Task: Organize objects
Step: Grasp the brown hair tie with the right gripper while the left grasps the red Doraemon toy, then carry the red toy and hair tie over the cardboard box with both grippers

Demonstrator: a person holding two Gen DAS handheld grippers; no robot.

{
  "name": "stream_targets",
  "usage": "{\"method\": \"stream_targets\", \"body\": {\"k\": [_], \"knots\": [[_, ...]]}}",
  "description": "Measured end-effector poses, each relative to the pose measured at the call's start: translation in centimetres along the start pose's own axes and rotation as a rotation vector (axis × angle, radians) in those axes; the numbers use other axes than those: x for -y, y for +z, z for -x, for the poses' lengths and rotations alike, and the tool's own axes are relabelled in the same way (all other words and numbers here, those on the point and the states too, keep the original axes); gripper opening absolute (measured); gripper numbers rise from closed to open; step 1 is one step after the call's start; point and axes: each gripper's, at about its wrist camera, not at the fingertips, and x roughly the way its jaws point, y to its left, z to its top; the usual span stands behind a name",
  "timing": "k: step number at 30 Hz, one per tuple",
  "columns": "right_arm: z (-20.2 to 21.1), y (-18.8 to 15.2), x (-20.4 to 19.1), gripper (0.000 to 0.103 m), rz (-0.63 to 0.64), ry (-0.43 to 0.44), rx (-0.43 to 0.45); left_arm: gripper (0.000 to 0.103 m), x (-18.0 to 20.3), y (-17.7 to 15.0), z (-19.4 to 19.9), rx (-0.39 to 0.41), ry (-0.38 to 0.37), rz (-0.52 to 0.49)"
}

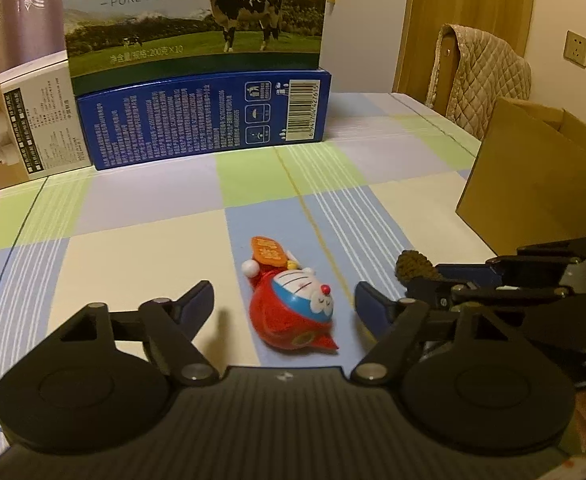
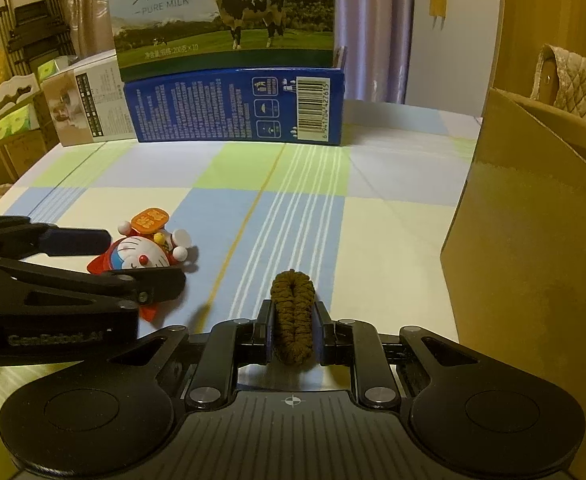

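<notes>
- The left tool [image 1: 284, 300] is seen spread over the table [image 1: 141, 264]; a red and blue cat figurine [image 1: 293, 312] lies on its side between the fingers, touched by neither pad.
- The right tool [image 2: 293, 328] is pressed together on a brown knitted hair tie [image 2: 293, 312]; the tie is pinched upright between the pads, its top poking out ahead of the fingertips.
- A brown cardboard box [image 2: 533, 240] is seen to the right of the right tool; stacked milk cartons [image 2: 233, 108] stand well ahead of both tools; the figurine lies to the left of the right tool.
</notes>
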Motion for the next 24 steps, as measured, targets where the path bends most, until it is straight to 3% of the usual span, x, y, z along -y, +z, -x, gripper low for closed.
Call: {"method": "stream_targets", "body": {"k": [9,24], "knots": [[-0.1,-0.1,0.1,0.016,-0.015,0.014,-0.005,0.042,0.2,-0.5,-1.3,-0.037,-0.001,-0.004],[1.2,0.1,-0.1,0.016,-0.033,0.049,-0.011,0.041,0.2,-1.2,0.3,-0.079,0.018,0.027]]}}
